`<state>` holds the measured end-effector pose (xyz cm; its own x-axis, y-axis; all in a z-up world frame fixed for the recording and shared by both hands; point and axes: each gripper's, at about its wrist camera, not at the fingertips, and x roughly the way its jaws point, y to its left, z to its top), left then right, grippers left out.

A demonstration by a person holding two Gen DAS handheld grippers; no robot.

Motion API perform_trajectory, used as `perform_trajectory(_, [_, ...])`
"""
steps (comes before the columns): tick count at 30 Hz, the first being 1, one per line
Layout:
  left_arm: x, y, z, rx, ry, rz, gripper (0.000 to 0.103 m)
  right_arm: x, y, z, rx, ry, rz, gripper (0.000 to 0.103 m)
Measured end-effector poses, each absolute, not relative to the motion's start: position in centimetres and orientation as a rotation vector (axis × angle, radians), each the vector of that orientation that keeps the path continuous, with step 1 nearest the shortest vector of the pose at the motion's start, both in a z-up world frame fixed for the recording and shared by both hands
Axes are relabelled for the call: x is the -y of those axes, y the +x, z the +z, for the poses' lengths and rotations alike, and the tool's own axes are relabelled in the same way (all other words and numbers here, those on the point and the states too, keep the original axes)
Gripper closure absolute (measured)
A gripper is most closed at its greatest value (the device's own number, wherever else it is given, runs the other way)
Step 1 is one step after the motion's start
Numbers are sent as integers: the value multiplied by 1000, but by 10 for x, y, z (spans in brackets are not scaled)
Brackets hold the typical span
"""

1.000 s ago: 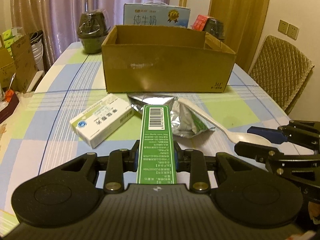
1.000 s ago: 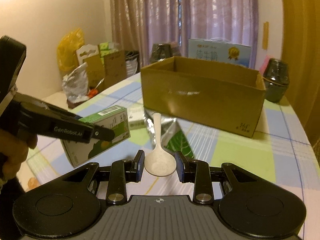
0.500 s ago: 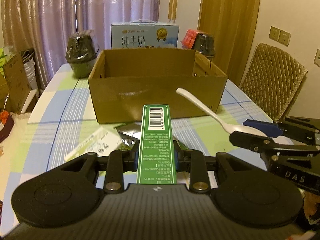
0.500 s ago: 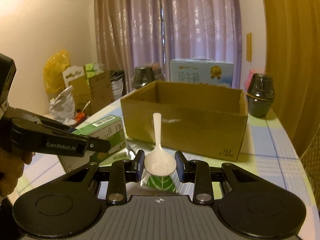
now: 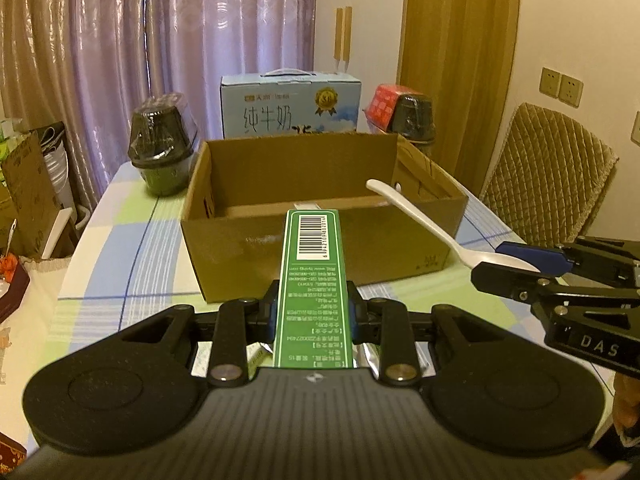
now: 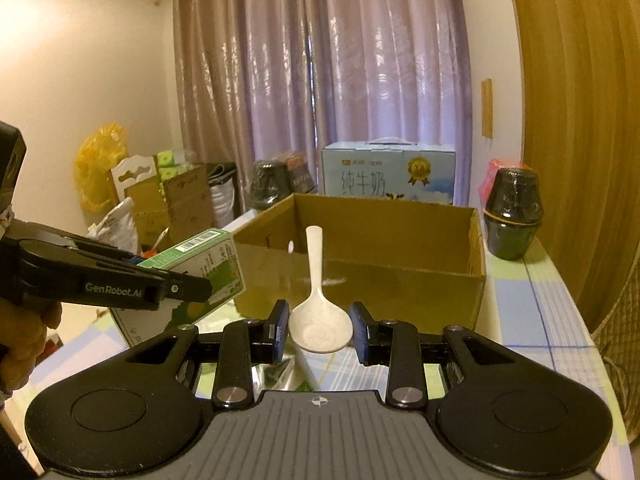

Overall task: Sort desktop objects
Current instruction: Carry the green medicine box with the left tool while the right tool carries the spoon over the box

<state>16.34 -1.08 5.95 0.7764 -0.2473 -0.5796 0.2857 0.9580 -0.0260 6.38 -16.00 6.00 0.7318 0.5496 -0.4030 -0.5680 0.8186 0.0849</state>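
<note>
We are lifting both tools higher than a second ago, and the open box (image 5: 320, 236) now shows its inside. Our left gripper (image 5: 312, 312) is clenching the green carton (image 5: 314, 280); our right gripper (image 6: 320, 332) is grasping the white spoon (image 6: 318, 316) by its bowl, both before the box. The checked tablecloth (image 5: 120, 248) is lying beneath, purple curtains (image 6: 320, 80) hanging behind.

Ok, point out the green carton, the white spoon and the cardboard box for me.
green carton (image 5: 312, 276), left wrist view, on its top face below the barcode.
white spoon (image 6: 320, 326), right wrist view, on the bowl.
cardboard box (image 5: 256, 248), left wrist view, on its near outer wall.
</note>
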Motion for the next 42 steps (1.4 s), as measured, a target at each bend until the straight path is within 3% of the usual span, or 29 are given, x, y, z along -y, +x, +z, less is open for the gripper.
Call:
perform_trajectory(20, [19,253,98,-524,24,-290,78,145,156,94,-354,27,541,73])
perform_trajectory(42, [19,337,73,-570,-5,-262,78,121,243,72,-444,83,448,73])
